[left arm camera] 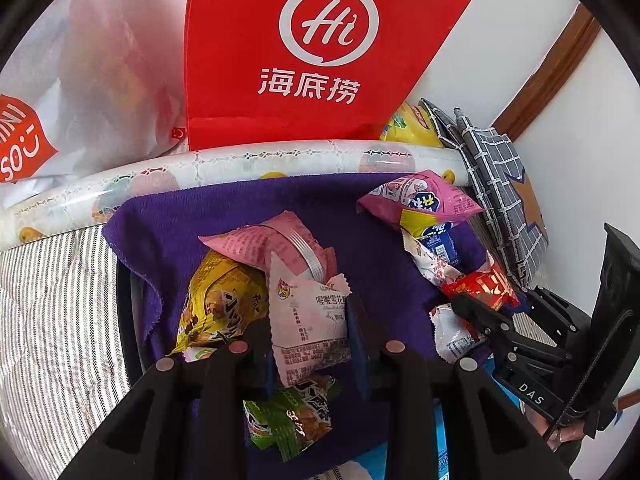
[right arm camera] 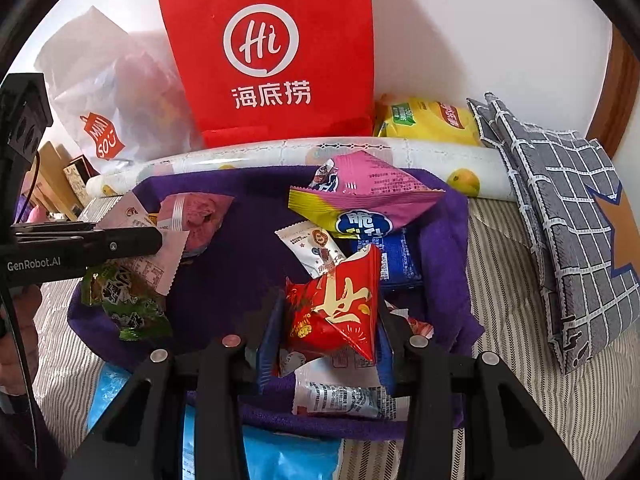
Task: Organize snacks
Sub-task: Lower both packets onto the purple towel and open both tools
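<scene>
2 claws (left (left arm camera: 310, 332), right (right arm camera: 328, 332)) each clamp packets.

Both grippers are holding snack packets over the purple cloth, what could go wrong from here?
1. The left gripper pinches the pale pink packet only by its sides; it may slip out.
2. The right gripper clamps the puffy red packet, which might get crushed.
3. The two grippers are close together and might collide.

Left gripper (left arm camera: 310, 332) and right gripper (right arm camera: 326, 332) each clamp something, fingers closed.
</scene>
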Available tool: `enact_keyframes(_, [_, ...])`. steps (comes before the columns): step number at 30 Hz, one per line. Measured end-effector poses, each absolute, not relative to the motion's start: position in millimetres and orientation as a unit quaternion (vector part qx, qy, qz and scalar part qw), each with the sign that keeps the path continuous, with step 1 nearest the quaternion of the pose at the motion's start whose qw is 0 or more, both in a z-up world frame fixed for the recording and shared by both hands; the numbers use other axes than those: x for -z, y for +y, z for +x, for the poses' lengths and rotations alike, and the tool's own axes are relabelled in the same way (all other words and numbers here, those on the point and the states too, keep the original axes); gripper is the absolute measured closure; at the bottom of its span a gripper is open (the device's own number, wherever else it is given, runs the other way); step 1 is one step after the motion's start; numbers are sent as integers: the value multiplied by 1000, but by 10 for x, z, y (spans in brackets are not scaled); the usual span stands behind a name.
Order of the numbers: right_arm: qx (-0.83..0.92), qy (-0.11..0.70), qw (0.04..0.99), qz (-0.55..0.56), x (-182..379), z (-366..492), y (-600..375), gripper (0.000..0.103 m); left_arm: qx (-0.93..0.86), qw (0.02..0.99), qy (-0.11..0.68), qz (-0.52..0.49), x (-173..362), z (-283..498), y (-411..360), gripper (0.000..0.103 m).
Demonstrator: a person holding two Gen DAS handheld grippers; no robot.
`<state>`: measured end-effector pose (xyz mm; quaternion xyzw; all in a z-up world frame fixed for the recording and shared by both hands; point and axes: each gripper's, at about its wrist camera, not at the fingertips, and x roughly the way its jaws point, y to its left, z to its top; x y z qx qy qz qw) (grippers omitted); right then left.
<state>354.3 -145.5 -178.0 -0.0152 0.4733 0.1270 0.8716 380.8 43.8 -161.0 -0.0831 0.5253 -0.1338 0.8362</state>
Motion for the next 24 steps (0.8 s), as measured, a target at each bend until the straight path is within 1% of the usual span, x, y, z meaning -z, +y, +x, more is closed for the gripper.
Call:
enact_keyframes(8, [-126, 478, 869, -10, 1803, 3562, -1477, 59, 138, 834, 529, -78, 1630, 3802, 414, 75])
enact_keyframes(11, [-124, 479, 869, -9, 1803, 3561, -1481, 57, 139, 834, 528, -78, 1623, 3802, 417, 75])
enact_keyframes(16, [-122, 472, 873, -13, 1770, 3536, -1479, 49, 140, 834, 528, -77, 1620, 3798, 417, 74])
enact_keyframes(18, [-121, 466, 877, -17, 1749, 3519, -1471, 38, 143, 833, 529, -78, 1610, 3794, 412, 74])
enact_keyframes(19, [-122, 463, 878, -18, 1739, 3513, -1467, 37, 145, 833, 529, -77, 1602, 3788, 409, 74])
enact_keyframes(22, [-127, 460, 879, -18, 1715, 3500, -1457, 34, 149, 835, 525, -78, 1573, 3781, 406, 69])
enact_keyframes(24, [-129, 457, 880, -17, 1699, 3490, -1457, 34, 154, 837, 518, -83, 1538, 3771, 414, 61])
